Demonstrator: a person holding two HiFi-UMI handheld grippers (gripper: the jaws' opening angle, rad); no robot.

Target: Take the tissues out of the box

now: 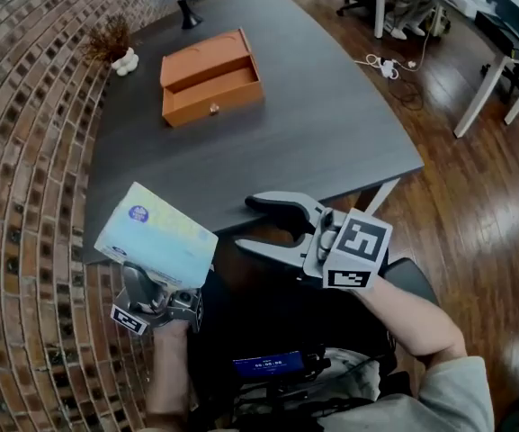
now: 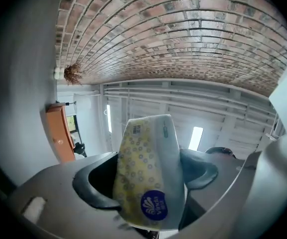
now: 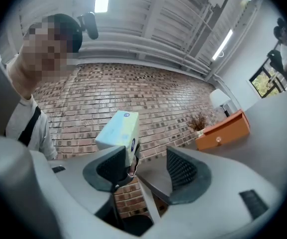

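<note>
Clearly, the left hand-held gripper [image 1: 162,288] is clamping its jaws on a soft tissue pack [image 1: 156,237], one pad pressing on each long side, as its own view is showing. The pack, pale blue and yellow with a round blue logo, is sticking up out of the jaws and tilting toward the bench [image 1: 313,124]. It is hanging in the air off the bench's near edge, close to the person's body and well apart from everything on the top.

Just beside it, the right hand-held gripper [image 1: 252,225] is hovering over that same near edge with its jaws standing wide apart and nothing between them. They are pointing across toward the pack.

Farther out, the orange box [image 1: 210,79] is sitting on the far half of the bench. Its drawer, the part with the small knob, seems to be standing pulled out, and no tissues are showing in it from the head view. A dried plant [image 1: 115,48] is standing near the box, at the bench's corner by the brick wall.

Judging from this, the removal itself is looking done, and the step in hand is carrying the pack away from the box. The next move is probably calling for a clear patch of bench, a level approach and a gentle opening of the left jaws, since the soft pack is likely to sag or tip when let go.
</note>
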